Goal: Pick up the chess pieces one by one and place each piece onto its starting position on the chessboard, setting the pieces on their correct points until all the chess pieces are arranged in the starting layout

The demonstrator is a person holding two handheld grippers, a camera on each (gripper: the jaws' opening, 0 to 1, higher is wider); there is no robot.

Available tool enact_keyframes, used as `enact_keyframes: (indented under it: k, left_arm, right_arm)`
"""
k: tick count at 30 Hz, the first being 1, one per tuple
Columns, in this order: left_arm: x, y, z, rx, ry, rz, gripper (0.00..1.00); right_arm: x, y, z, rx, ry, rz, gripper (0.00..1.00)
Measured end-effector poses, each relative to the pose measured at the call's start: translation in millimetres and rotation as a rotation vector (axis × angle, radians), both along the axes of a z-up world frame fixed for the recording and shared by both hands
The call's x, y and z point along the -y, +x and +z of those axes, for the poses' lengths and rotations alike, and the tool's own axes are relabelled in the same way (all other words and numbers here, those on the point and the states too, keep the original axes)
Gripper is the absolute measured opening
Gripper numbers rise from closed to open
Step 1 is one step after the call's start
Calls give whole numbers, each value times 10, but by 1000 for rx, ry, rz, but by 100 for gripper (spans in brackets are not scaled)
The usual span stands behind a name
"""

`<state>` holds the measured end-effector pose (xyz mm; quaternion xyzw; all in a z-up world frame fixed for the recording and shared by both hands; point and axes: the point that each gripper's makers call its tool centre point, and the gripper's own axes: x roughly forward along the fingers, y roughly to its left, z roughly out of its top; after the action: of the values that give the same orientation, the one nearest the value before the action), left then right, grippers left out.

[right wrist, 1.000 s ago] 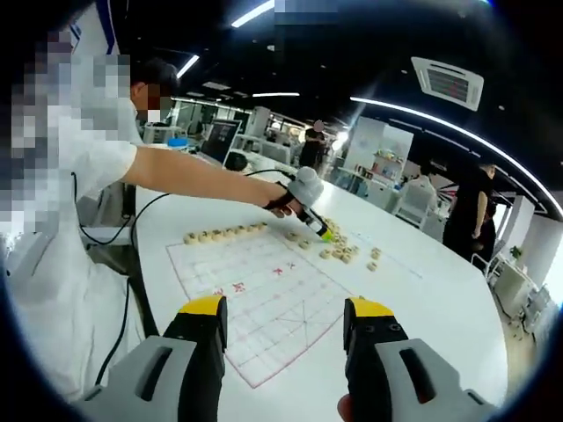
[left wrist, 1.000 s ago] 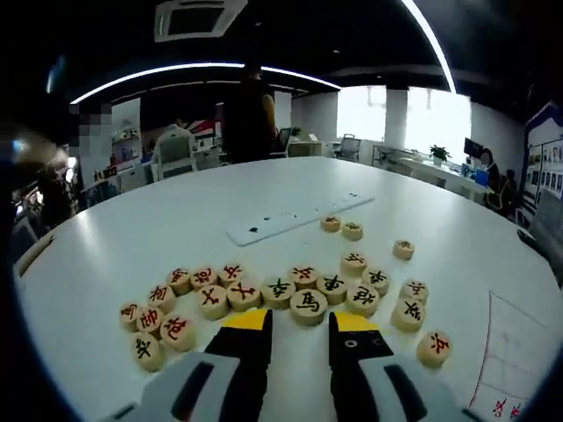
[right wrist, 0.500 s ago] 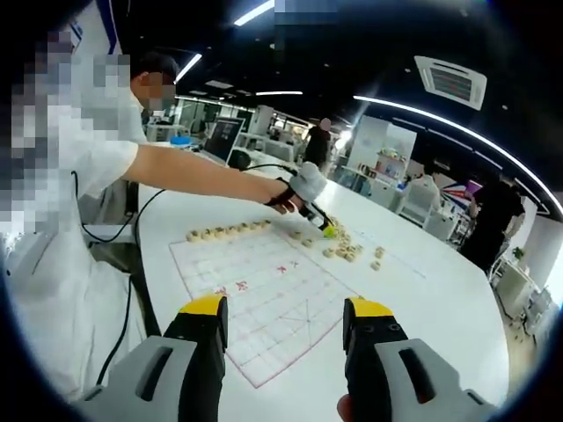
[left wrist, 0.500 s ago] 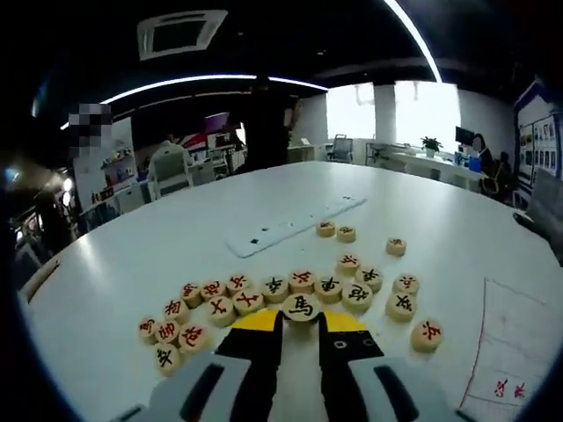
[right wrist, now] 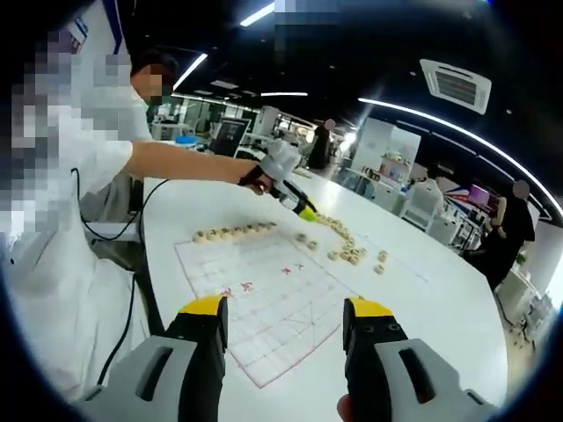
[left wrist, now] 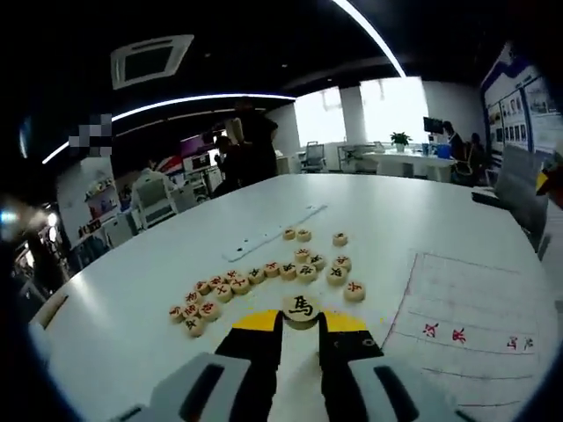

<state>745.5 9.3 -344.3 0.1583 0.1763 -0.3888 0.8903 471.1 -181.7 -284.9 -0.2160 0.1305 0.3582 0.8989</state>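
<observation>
1. Your left gripper pinches one round wooden piece between its yellow-tipped jaws. The piece is raised off the white table, and the character on its face reads 馬 in dark ink.
2. Your right gripper hangs with its jaws spread and nothing between them, near the close edge of the chessboard sheet.
3. Step in hand, as I judge it: carry the held piece to its starting point. Keep the squeeze steady and the disc level so it does not twist out of the jaws.
4. Lower it onto a line crossing, not into a square. Let go only once its flat underside rests on the sheet, then lift straight up so the jaws do not drag it.
5. In the left gripper view the sheet lies to the right of the held piece, with red characters along a middle band; they are too small to read.
6. Just beyond the jaws lies the loose pile of pieces, bearing red and dark characters. None are legible with confidence.
7. In the right gripper view a row of placed pieces runs along the far-left edge of the sheet. Match the new piece to that rank or its opposite by colour.
8. Farther off, a long white strip rests on the table.
</observation>
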Motion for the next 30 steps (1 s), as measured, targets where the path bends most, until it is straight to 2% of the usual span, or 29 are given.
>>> enact_keyframes:
  k: [3,9,13,18,26,30]
  left_arm:
    - [-58,-227,67,3,-16,-21,19]
    - [-174,-710,136,-30,-60,-47,19]
    - [-258,-1099,193,-60,-119,-95,19]
    - [-377,-1519,152,-73,-117,-154,19]
    - [-440,-2105,103,-96,-137,-245,19]
    - [-515,-2413,-65,-151,-108,-312,19]
  right_arm:
    - [-33,-40,32,7,8,17,53]
    - [-50,-63,32,8,2,30,53]
    - [-68,-65,21,4,-3,35,53]
    - [-92,-79,23,5,-6,43,53]
    - [-100,-75,23,4,-8,43,53]
    - [-123,-102,23,6,-15,54,53]
